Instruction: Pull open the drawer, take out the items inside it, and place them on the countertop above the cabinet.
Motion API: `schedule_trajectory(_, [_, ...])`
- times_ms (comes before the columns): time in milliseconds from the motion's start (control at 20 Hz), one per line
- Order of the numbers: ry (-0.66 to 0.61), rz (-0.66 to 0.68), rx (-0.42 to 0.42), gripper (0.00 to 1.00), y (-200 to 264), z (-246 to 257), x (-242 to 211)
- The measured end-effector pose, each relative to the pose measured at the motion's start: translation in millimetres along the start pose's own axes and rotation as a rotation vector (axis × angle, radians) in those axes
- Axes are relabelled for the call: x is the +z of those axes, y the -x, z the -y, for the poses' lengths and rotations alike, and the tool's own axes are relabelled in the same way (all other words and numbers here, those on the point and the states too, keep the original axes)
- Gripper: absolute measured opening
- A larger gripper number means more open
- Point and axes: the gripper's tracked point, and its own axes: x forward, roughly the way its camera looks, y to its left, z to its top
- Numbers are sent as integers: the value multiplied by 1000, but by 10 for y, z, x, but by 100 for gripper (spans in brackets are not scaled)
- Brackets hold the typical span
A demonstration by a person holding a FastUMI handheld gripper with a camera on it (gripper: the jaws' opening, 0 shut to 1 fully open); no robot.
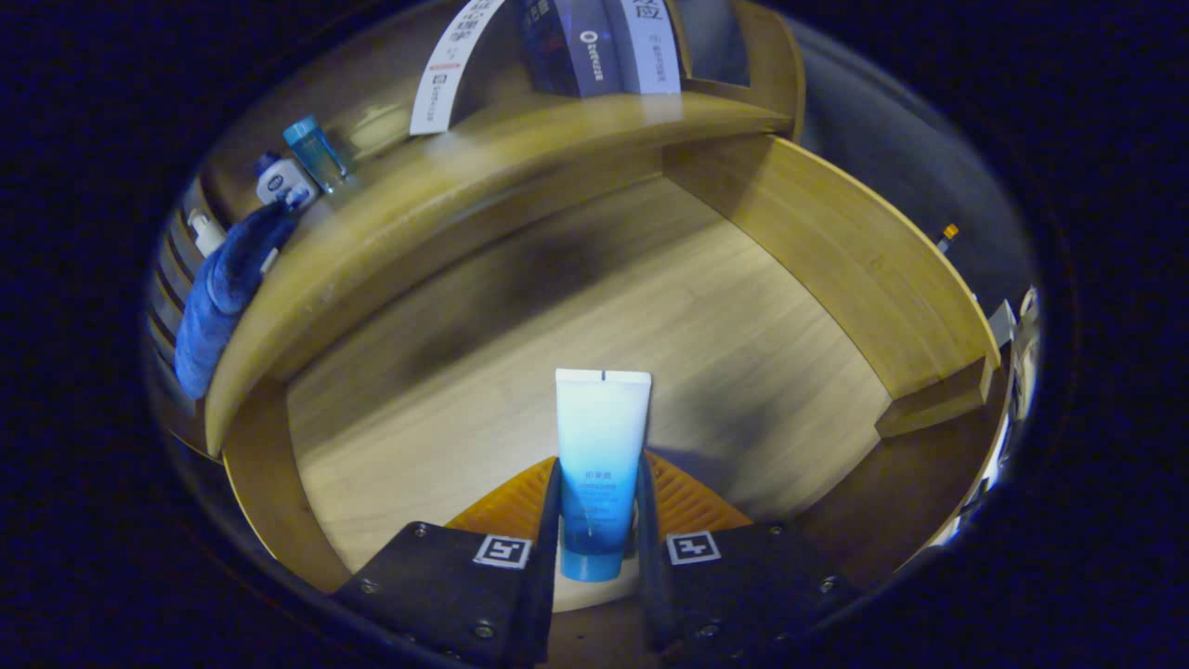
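i've got the blue-and-white tube (601, 465) pinched between my gripper (599, 520) fingers, both pressing its lower half, cap end toward me, crimped end pointing away over the open drawer (520, 316). the drawer's wooden floor lies beneath it. beyond the drawer front, on the countertop (483, 177), i see a blue cloth (218, 297), a small white bottle (281, 179) and a blue cup (316, 153).

The tube (602, 446) has its lower sides covered by the jaws of the gripper (598, 506); its print is too small to read. On the far tabletop (446, 200), a blue cloth (223, 293) partly hides what may be a small bottle (206, 232).
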Motion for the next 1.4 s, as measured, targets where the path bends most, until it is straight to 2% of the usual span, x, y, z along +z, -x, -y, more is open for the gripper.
schedule_trajectory(250, [-27, 333, 162, 38, 227, -178, 479])
schedule_trajectory(350, [-32, 407, 221, 38, 300, -226, 566])
schedule_trajectory(600, [-23, 583, 275, 38, 667, -321, 833])
schedule_trajectory(750, [-4, 698, 298, 38, 1062, -444, 1012])
schedule_trajectory(850, [64, 714, 261, 38, 1233, -486, 1082])
schedule_trajectory(1000, [130, 735, 264, 38, 1401, -730, 1268])
schedule_trajectory(1400, [278, 691, 293, 38, 1199, -1263, 1630])
